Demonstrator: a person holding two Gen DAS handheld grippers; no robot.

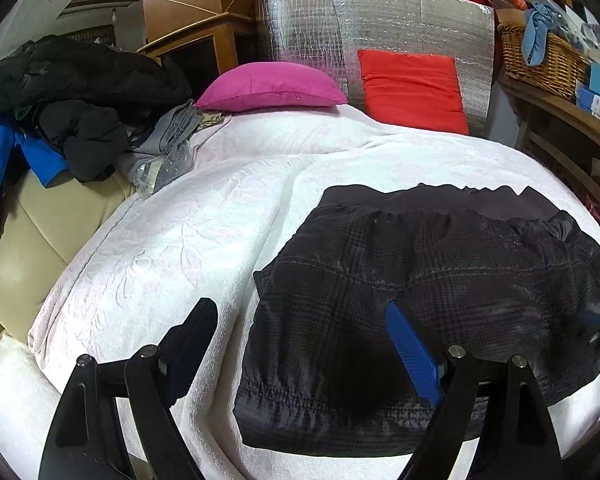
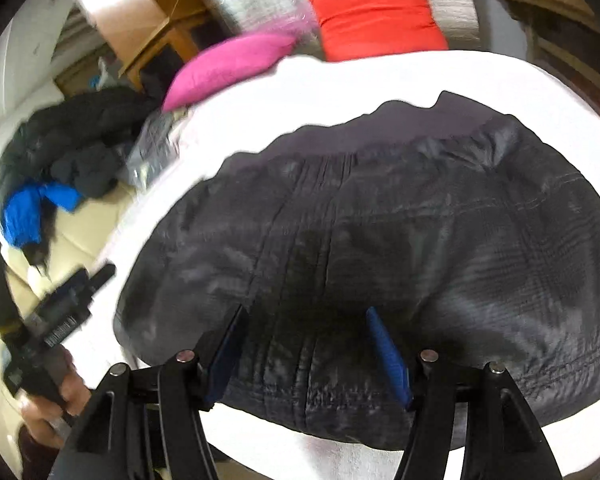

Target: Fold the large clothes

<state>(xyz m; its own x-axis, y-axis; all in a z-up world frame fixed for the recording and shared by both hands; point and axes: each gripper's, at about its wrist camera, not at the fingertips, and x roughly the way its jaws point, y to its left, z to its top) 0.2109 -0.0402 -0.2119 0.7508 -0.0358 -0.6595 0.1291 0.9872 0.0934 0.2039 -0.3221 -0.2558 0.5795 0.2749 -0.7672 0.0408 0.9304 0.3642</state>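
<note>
While both grippers hang over the near edge of the bed, neither pinches anything. Left gripper: two fingers spread wide, one over the white bedspread, the blue-padded one over the left part of the dark garment; nothing lies between the pads. Right gripper: two fingers parted above the garment's near hem, pads clear of the cloth as far as the blurred right wrist view lets me judge. A hand shows at the lower left of that view, wrapped round the left tool's handle.

One dark garment, folded into a broad block, lies flat on the bedspread, right of centre in the left wrist view; plaid-textured fabric, a plain dark band along its far edge, stitched hem nearest the cameras.

Further back, left: one heap of dark clothes on a cream sofa, with one blue piece (possibly a jacket) in it and grey folded items beside.

Far end: two cushions, one pink, one red, the red leaning on a silver foil panel. One wicker basket on the shelf at right.
</note>
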